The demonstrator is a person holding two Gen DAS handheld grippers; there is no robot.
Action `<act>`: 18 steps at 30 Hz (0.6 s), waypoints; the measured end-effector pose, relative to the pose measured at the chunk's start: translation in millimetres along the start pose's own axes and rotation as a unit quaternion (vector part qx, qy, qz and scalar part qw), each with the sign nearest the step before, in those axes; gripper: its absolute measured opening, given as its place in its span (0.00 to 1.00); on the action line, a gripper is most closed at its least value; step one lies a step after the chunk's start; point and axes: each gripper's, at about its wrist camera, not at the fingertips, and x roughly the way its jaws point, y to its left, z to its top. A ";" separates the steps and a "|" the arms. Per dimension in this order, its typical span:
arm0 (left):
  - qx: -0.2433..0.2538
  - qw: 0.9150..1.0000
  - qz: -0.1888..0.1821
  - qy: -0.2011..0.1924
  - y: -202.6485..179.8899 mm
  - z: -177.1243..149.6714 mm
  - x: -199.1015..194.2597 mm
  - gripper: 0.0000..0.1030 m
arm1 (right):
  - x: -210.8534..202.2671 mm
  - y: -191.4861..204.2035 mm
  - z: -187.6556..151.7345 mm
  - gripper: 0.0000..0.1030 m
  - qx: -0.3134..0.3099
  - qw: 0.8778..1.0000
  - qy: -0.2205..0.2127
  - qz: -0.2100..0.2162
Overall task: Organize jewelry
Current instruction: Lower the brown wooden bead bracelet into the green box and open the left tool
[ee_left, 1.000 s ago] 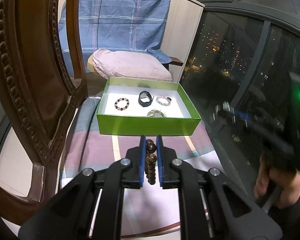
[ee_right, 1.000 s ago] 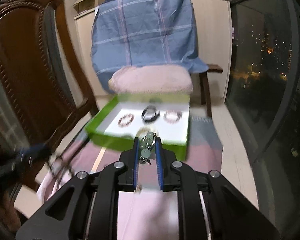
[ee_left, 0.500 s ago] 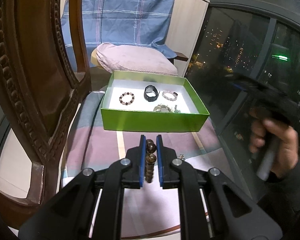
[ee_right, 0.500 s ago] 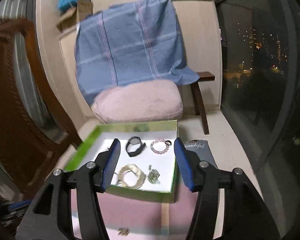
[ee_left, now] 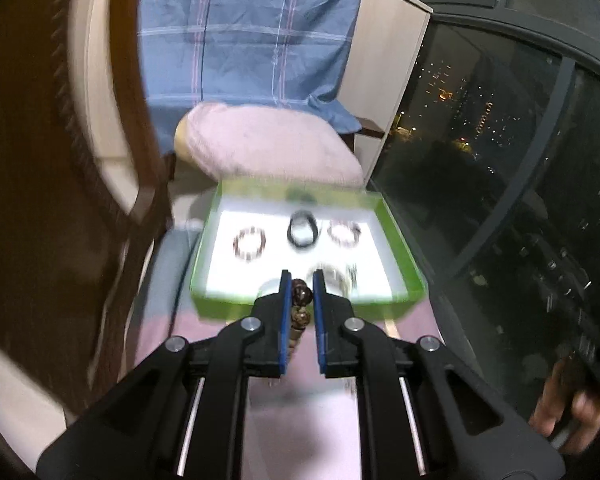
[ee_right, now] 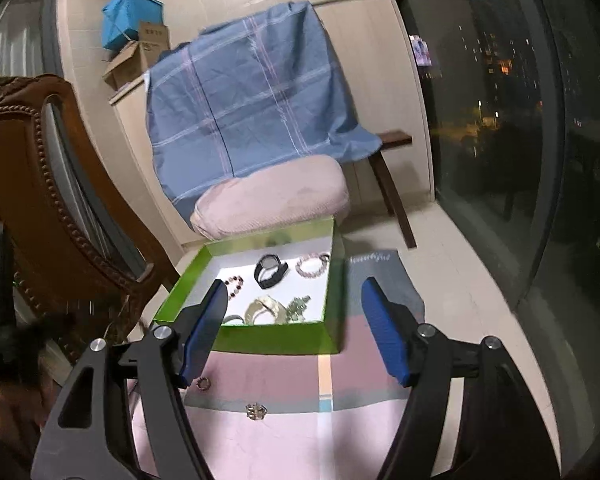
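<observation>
The left gripper's (ee_left: 300, 286) fingers (ee_left: 285, 300) pinch a string of brown beads (ee_left: 300, 304) that hangs between the blue pads, just in front of the green box's (ee_left: 400, 240) near wall. The right gripper's (ee_right: 296, 316) fingers (ee_right: 204, 328) are spread wide, having just been opening — nothing lies between them, and they frame the box from in front.

Inside the box, on its white floor, lie a reddish bead bracelet (ee_right: 234, 284), a black band (ee_right: 270, 270) and a pink bead bracelet (ee_right: 312, 264) in a back row, with a pale bangle (ee_right: 266, 306) and a greenish cluster (ee_right: 298, 304) nearer the front wall.

The box sits on a striped pink cloth (ee_right: 280, 440). On that cloth, before the box, lie a small ring (ee_right: 203, 383) and a small metal trinket (ee_right: 256, 411), apart from each other.

Behind the box are a pink cushion (ee_right: 272, 200) and a blue checked cloth (ee_right: 252, 108); a carved wooden chair (ee_right: 32, 184) stands to the left.
</observation>
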 end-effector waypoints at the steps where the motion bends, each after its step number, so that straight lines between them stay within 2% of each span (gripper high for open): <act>1: 0.002 1.000 0.000 -0.001 -2.1 13.7 9.2 0.10 | 3.8 -2.5 0.0 0.66 0.004 1.000 0.006 -0.001; 3: 0.009 1.000 0.016 -0.004 -2.7 29.1 25.5 0.11 | 10.7 -6.0 -0.8 0.66 0.008 1.000 0.017 -0.001; 4: 0.015 0.999 0.033 0.008 -0.8 34.4 40.4 0.17 | 11.7 -6.5 -1.2 0.66 0.007 1.000 0.019 -0.002; 5: 0.013 0.999 0.036 0.023 2.0 35.3 50.2 0.27 | 12.4 -6.4 -1.5 0.66 0.005 1.000 0.023 -0.001; 6: 0.008 0.999 0.036 0.037 6.9 32.3 59.5 0.53 | 11.4 -6.4 -2.0 0.66 0.004 1.000 0.023 0.000; 7: 0.004 0.998 0.044 0.038 10.5 25.1 61.8 0.65 | 9.8 -6.2 -1.6 0.66 0.003 1.000 0.022 0.001; 8: 0.005 0.998 0.056 0.034 12.4 15.4 58.4 0.65 | 6.9 -5.7 -1.1 0.66 0.000 1.000 0.019 0.003; 11: 0.014 0.997 0.058 0.038 10.1 -12.7 39.9 0.68 | 0.5 -1.5 -1.9 0.66 -0.019 1.000 0.009 -0.003; 13: 0.017 0.998 0.052 0.019 6.0 -39.4 10.4 0.80 | -0.3 1.7 -4.4 0.66 -0.032 0.999 0.009 -0.009; 14: 0.015 0.998 0.053 0.006 6.3 -48.8 -1.0 0.82 | -0.3 2.7 -5.3 0.66 -0.036 0.999 0.011 -0.011; 16: 0.001 0.998 0.059 -0.011 7.9 -65.6 -16.9 0.84 | -0.9 7.6 -8.9 0.66 -0.044 0.999 0.018 -0.017; 18: -0.012 0.998 0.057 -0.012 9.3 -78.2 -22.8 0.84 | -2.0 12.8 -13.4 0.66 -0.053 0.998 0.018 -0.021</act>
